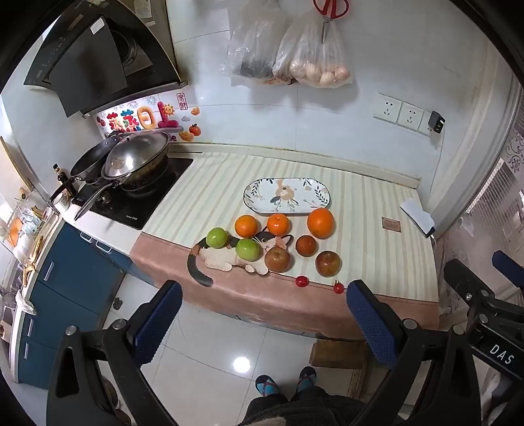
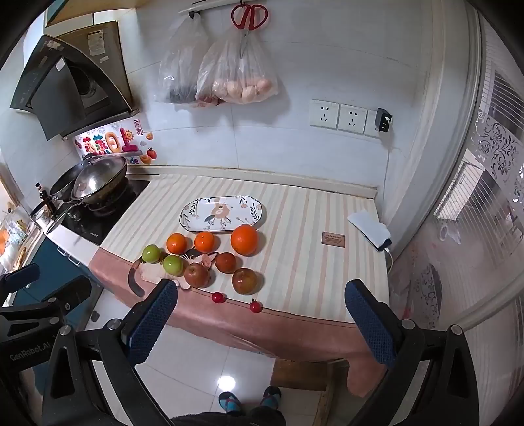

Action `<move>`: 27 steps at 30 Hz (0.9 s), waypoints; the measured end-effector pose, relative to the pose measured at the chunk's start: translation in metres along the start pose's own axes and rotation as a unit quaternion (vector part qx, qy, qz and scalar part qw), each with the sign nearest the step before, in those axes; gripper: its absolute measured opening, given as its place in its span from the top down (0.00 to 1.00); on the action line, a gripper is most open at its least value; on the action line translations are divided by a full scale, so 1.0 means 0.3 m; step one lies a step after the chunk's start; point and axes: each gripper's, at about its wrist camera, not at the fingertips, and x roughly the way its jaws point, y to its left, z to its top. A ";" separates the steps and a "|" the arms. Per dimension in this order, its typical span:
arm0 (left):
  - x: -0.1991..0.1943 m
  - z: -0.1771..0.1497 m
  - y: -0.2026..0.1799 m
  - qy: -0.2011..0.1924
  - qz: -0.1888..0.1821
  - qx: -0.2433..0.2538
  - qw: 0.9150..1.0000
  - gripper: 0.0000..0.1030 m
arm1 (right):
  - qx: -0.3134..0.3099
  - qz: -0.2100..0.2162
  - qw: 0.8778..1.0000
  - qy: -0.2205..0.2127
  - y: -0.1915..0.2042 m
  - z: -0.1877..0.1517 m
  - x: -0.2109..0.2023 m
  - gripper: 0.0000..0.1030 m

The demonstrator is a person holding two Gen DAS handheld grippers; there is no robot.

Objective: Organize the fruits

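Note:
Fruit lies on a striped cloth on the counter [image 1: 366, 209]: three oranges, the biggest [image 1: 320, 222] [image 2: 244, 239] at right, two green apples [image 1: 217, 237] [image 2: 173, 264], three dark red-brown fruits [image 1: 277, 259] [image 2: 244, 280], and two cherry tomatoes [image 1: 302, 281] [image 2: 255, 306] near the front edge. An empty oval patterned plate [image 1: 287, 195] [image 2: 221, 213] sits behind them. My left gripper [image 1: 263, 303] is open and empty, held back in front of the counter above the floor. My right gripper [image 2: 260, 304] is open and empty, likewise short of the counter edge.
A stove with stacked woks [image 1: 131, 164] [image 2: 95, 182] stands at the left. Plastic bags [image 2: 235, 75] and red scissors [image 2: 249, 16] hang on the wall. A white item [image 2: 370, 226] lies at the counter's right end. The other gripper shows at right [image 1: 484, 295] and at left [image 2: 39, 295].

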 end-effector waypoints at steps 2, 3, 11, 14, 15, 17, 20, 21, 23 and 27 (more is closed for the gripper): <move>0.000 0.000 0.000 0.002 0.000 0.001 1.000 0.00 | 0.001 0.001 1.000 0.000 0.002 -0.001 0.002 0.00; -0.001 0.001 0.000 0.001 0.000 0.001 1.000 0.00 | 0.000 0.001 1.000 0.000 0.002 -0.001 0.002 0.00; -0.001 0.001 -0.005 0.002 0.003 0.002 1.000 0.00 | 0.000 0.001 1.000 0.007 -0.001 0.009 0.014 0.00; -0.003 0.000 -0.010 0.001 0.004 0.003 1.000 0.00 | -0.001 0.001 1.000 0.009 0.023 0.004 0.032 0.00; 0.023 0.008 0.003 0.003 0.001 0.001 1.000 0.00 | -0.001 0.001 1.000 0.009 0.025 0.000 0.031 0.00; 0.024 0.008 0.003 0.003 0.001 0.001 1.000 0.00 | -0.001 0.000 1.000 0.008 0.027 -0.005 0.034 0.00; 0.024 0.009 0.003 0.002 0.000 0.001 1.000 0.00 | -0.001 0.000 1.000 0.009 0.023 -0.003 0.036 0.00; 0.022 0.009 0.002 0.002 0.001 0.001 1.000 0.00 | -0.003 -0.001 1.000 0.011 0.026 0.002 0.035 0.00; 0.026 0.015 0.007 0.003 -0.001 0.000 1.000 0.00 | -0.003 -0.001 1.000 0.010 0.034 0.002 0.042 0.00; 0.025 0.019 0.009 0.003 -0.001 0.000 1.000 0.00 | -0.003 -0.001 1.000 0.010 0.040 0.017 0.033 0.00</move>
